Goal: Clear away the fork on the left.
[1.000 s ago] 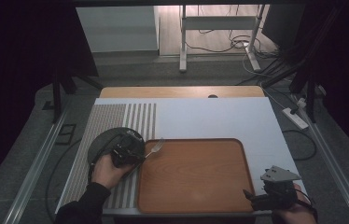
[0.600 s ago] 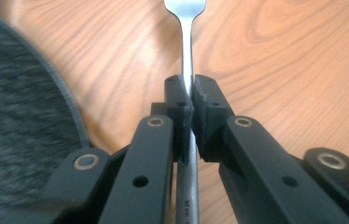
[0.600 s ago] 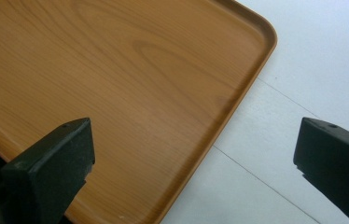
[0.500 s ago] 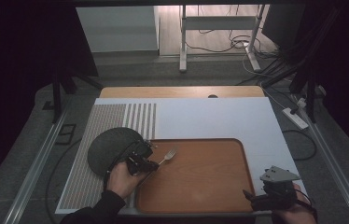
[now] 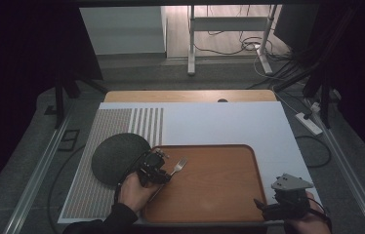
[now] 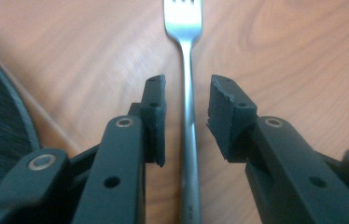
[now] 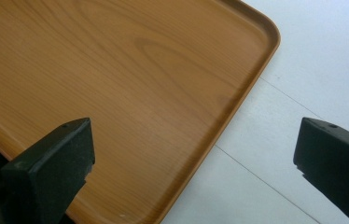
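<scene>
Fork point(image 5: 177, 167) on tray point(image 5: 219, 200): that is what we see first, a metal fork lying flat on the wooden tray near its left end, tines pointing away from the person and toward the tray's middle. It is the one item we can make out on the tray's brown surface.

Our left gripper point(image 5: 154, 168) sits over the fork's handle at the tray's left rim. In the left gripper view the handle point(image 6: 189, 140) runs straight up between the two black jaws, and we see a clear gap on either side of it, so the pads are not pressing on it. The jaws have just been opening, with the fork lying loose between them on the wood.

Beside the tray's left edge lies a dark round mat point(image 5: 117, 158) on the white table cover point(image 5: 219, 122); its curved rim shows at the left of the left gripper view, close against the tray.

Our right gripper point(image 5: 268, 208) rests at the tray's near right corner. In the right gripper view its jaws stand wide apart with nothing between them, above the tray's rounded corner point(image 7: 261, 42) and the white cover beside it.
</scene>
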Motion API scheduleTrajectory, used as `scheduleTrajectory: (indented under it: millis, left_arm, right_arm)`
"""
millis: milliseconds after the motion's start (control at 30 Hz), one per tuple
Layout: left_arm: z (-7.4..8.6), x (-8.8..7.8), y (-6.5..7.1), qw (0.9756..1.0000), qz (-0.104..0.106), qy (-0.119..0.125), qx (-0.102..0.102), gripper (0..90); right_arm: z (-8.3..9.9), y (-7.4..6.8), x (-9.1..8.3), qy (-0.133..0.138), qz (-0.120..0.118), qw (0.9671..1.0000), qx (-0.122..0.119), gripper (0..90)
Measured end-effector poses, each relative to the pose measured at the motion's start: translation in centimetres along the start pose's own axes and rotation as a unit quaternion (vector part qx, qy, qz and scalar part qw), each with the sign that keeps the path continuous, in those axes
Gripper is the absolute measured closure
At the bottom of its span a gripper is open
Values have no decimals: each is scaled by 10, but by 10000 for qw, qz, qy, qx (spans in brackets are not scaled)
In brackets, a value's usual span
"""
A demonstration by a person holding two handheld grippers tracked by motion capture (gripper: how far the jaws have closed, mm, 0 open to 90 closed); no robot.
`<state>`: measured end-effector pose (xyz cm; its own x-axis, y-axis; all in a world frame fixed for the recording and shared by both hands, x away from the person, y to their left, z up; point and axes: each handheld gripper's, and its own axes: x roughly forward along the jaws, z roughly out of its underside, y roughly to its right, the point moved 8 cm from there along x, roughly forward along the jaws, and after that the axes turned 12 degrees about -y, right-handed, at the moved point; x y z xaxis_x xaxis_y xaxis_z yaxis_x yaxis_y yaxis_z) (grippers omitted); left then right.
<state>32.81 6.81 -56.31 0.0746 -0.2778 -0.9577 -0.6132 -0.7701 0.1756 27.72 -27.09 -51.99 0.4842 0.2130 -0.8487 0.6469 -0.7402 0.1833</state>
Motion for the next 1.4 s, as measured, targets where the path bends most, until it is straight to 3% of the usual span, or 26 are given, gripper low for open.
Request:
scheduleTrajectory:
  millis: [100,200,333,533,633,767,933,1067,1233,1400]
  left_arm:
    - [-7,-1,5,9996,80,93,251,803]
    - [-14,8,14,9985,146,-55,528,861]
    - [-21,22,19,9978,91,-225,615,880]
    - [-22,22,3,9995,71,-101,285,887]
    - [-19,20,-10,9999,-56,-79,28,887]
    - [-13,16,-27,9995,-111,-97,-263,887]
    - [-3,12,-41,9986,-161,-151,-479,876]
    - [0,10,-45,9985,-21,-128,-533,843]
    - [-2,9,-40,9990,115,-50,-424,778]
    - [-6,2,-36,9996,28,159,-223,585]
  right_arm:
    - [0,0,0,-20,-11,10000,-1,0]
    - [0,0,1,-38,-4,10000,-10,0]
    - [0,-1,1,-44,6,10000,-42,0]
    - [0,-1,1,-51,5,10000,-37,0]
    - [0,-1,1,-42,4,10000,-42,0]
    - [0,-1,1,-31,-6,10000,-33,0]
    - [-1,-1,1,-31,-21,10000,-50,0]
    - [-1,-1,1,-29,-24,10000,-45,0]
    - [-1,-1,1,-19,-17,10000,-46,0]
    - [-1,0,1,1,-37,10000,3,0]
